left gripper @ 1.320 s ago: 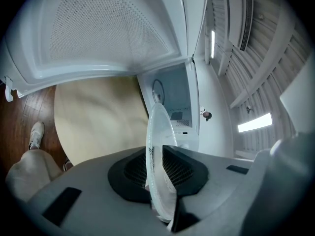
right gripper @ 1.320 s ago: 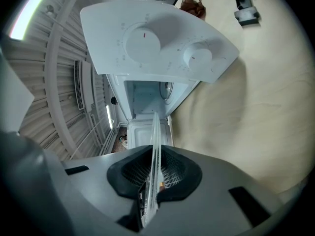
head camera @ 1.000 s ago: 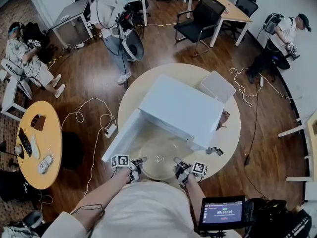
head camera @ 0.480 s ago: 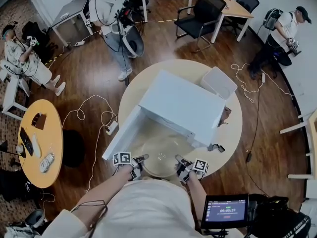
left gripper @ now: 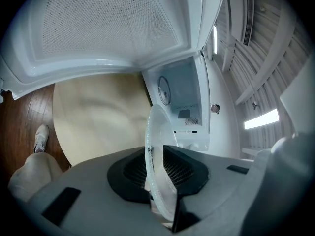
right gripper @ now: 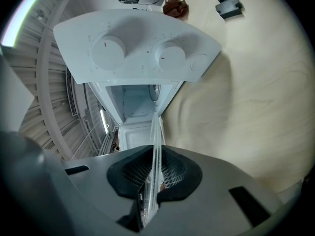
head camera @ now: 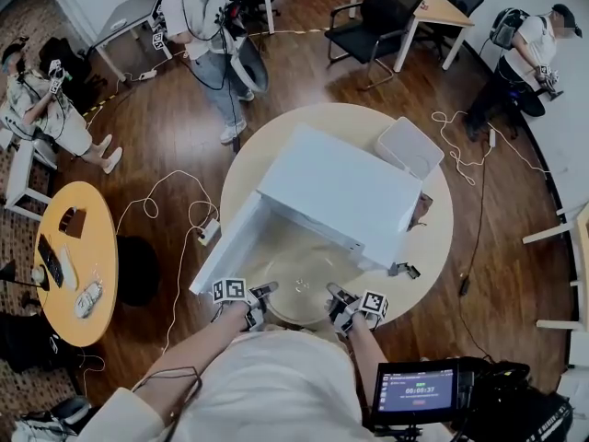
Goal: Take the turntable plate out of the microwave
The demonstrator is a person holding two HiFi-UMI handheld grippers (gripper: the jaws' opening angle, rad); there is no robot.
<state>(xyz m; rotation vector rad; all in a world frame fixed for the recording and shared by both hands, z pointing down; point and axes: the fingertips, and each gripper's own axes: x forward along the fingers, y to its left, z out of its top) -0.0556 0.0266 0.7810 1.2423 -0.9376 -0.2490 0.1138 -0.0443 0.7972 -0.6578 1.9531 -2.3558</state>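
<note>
The clear glass turntable plate (head camera: 296, 288) hangs level in front of the white microwave (head camera: 339, 194), above the near part of the round table (head camera: 433, 247). My left gripper (head camera: 262, 293) is shut on the plate's left rim, which shows edge-on as the plate (left gripper: 156, 166) between the black pads. My right gripper (head camera: 333, 296) is shut on the right rim, where the plate (right gripper: 154, 166) runs as a thin clear line between its pads. The microwave door (head camera: 228, 247) stands swung open to the left, and the cavity (left gripper: 183, 100) behind is bare.
A white lidded box (head camera: 409, 148) stands on the table behind the microwave. A small dark object (head camera: 403, 270) lies on the table right of the microwave front, a brown one (head camera: 421, 212) beside its right wall. People, chairs and cables surround the table; an orange side table (head camera: 69, 265) stands left.
The plate and both grippers hold almost the same place in front of the microwave. The people in the background have shifted slightly.
</note>
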